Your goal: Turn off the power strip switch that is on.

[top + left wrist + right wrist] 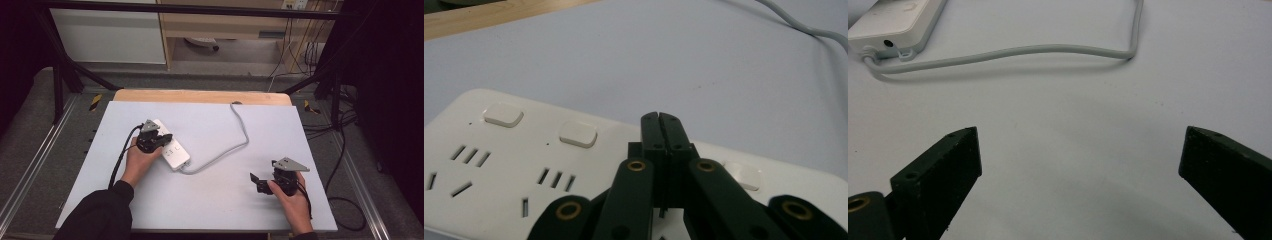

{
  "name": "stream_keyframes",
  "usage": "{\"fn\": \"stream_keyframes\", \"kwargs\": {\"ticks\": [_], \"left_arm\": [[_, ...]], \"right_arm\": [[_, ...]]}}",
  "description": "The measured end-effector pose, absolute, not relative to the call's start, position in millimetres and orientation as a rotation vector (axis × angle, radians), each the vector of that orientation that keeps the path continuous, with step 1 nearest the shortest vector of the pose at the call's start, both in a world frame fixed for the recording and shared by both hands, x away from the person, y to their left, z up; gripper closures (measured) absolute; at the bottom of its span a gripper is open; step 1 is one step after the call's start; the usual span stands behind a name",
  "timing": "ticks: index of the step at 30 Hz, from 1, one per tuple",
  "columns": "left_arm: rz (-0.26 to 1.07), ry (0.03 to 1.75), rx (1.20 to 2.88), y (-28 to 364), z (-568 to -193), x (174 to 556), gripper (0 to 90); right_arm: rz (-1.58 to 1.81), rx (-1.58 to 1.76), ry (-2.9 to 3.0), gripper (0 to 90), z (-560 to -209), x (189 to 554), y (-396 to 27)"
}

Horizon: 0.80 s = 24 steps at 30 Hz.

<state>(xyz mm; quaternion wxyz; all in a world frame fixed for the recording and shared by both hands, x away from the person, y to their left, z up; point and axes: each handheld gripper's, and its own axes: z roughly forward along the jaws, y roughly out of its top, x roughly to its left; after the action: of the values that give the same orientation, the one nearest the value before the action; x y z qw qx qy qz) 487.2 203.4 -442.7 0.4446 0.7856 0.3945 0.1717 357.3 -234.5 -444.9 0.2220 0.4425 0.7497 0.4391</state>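
Observation:
A white power strip (pixel 176 152) lies slantwise on the pale mat, left of the middle. In the left gripper view the strip's face (pixel 499 150) shows socket slots and a row of rocker switches (pixel 578 134). My left gripper (pixel 660 118) is shut with nothing between its jaws, and its tips sit low over the switch row. From above, the left gripper (pixel 168 137) rests over the strip's far half. My right gripper (pixel 1080 150) stands open above bare mat. It is at the front right (pixel 263 171) and points toward the strip's cable end (pixel 895 27).
The strip's grey cable (pixel 235 145) leaves the near end, curves right across the mat and runs off the back edge. The same cable (pixel 1013 52) lies ahead of the right gripper. A wooden table edge (pixel 200 96) borders the mat (pixel 210 200) at the back.

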Motion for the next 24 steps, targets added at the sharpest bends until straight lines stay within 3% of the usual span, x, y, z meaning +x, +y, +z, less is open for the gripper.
{"fn": "stream_keyframes", "kwargs": {"ticks": [24], "left_arm": [[0.418,0.98,1.941,204.1,-442.9,487.5,90.0]], "right_arm": [[1.214,1.225,2.071,4.0,-445.1,357.6,-234.4]]}}
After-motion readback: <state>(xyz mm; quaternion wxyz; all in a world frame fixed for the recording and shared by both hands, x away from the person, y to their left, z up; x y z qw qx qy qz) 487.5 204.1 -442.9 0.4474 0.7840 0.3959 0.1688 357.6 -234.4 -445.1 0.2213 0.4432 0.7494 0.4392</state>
